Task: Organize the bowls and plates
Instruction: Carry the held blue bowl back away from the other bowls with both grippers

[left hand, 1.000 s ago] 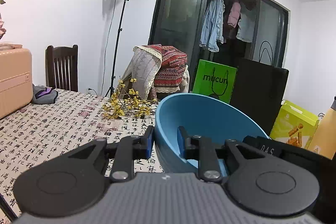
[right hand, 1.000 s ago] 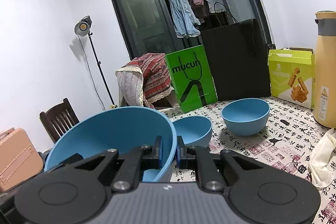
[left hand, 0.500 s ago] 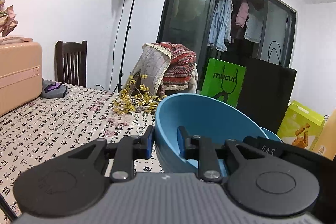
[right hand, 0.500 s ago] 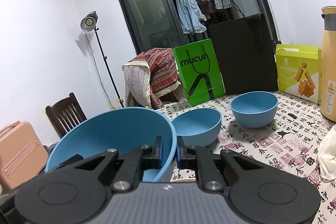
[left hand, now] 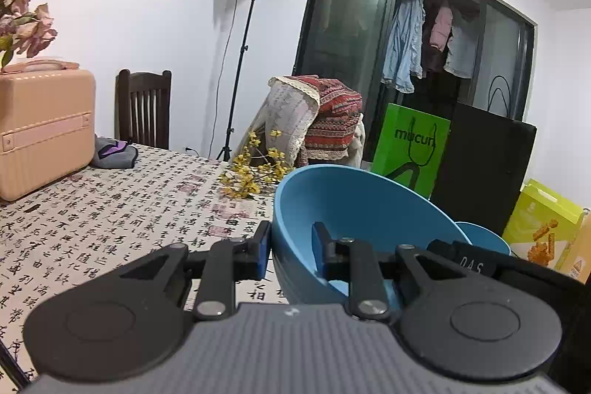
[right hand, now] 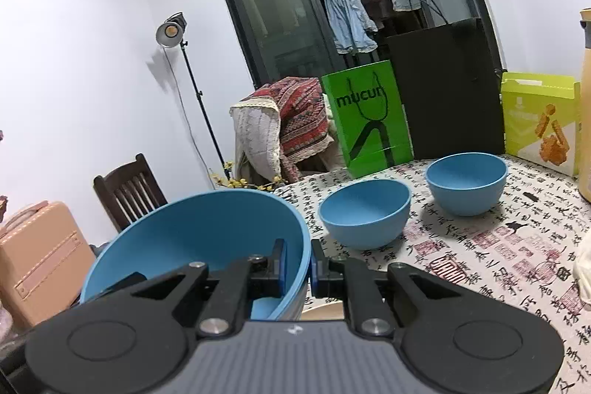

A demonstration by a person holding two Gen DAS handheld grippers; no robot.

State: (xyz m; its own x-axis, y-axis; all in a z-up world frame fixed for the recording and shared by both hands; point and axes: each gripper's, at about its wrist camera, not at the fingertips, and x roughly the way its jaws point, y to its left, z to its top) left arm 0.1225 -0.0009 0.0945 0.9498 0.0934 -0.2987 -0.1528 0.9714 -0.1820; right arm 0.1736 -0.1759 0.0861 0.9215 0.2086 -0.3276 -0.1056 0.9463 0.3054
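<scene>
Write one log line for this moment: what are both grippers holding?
left gripper: shut on big blue bowl rim | right gripper: shut on same bowl | two small blue bowls: on table

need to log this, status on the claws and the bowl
Left claw and right claw both clamped on big blue bowl rim. Two smaller bowls ahead on table.

A lived-in room of a home. The worktop [left hand: 110, 209] wears a calligraphy-print cloth; a wooden dining chair [left hand: 143, 108] stands at it. Laundry [right hand: 345, 12] hangs behind dark sliding glass doors [right hand: 273, 13], probably a balcony. A pink suitcase [left hand: 42, 128], shopping bags [right hand: 367, 117] and a blanket-draped chair [right hand: 284, 128] crowd round.
</scene>
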